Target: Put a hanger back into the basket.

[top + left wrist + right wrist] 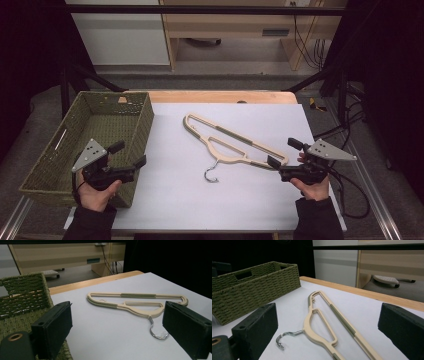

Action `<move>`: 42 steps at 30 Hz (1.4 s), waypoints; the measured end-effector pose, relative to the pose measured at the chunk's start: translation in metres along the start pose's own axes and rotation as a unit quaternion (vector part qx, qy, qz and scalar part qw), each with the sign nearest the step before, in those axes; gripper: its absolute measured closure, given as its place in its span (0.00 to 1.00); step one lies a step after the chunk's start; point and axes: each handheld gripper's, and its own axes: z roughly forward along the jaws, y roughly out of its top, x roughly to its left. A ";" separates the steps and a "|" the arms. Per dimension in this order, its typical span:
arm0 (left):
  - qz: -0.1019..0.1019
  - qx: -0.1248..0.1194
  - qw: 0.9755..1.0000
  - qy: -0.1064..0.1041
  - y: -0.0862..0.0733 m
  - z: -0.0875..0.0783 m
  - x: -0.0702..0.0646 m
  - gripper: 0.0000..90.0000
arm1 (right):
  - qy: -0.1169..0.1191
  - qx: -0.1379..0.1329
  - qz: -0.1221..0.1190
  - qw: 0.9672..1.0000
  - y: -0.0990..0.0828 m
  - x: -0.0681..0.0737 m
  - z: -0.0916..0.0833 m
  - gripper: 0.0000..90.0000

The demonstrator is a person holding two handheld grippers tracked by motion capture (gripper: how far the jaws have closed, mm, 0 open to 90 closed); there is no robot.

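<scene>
A beige clothes hanger (225, 141) with green grip strips and a metal hook (211, 175) lies flat on the white table top, hook toward the near side. My left gripper (129, 154) hovers open over the near right corner of the green woven basket (60, 150), to the left of the hanger. My right gripper (283, 153) is open just right of the hanger's end, nothing between its jaws. In the left gripper view the hanger (135, 303) lies ahead between the jaws; in the right gripper view the hanger (324, 325) runs forward from between the jaws.
The basket (249, 290) is empty and takes up the table's left side. A wooden table edge (220, 96) runs along the far side. Cables (350, 185) trail off the right edge near my right hand. Furniture stands beyond the table.
</scene>
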 end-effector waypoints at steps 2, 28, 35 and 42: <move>0.002 0.002 1.000 0.000 0.000 0.001 -0.001 0.11 | -0.004 -0.001 0.004 1.000 -0.001 -0.001 0.000 0.04; 0.027 0.071 0.996 -0.044 -0.002 0.077 -0.063 0.16 | 0.007 0.012 -0.002 1.000 -0.002 0.006 0.009 0.05; 0.028 0.085 0.994 -0.057 -0.004 0.108 -0.080 0.19 | 0.008 0.013 -0.004 1.000 -0.003 0.006 0.010 0.05; 0.022 0.107 0.992 -0.065 -0.011 0.136 -0.089 0.22 | 0.010 0.019 -0.004 1.000 -0.004 0.007 0.013 0.05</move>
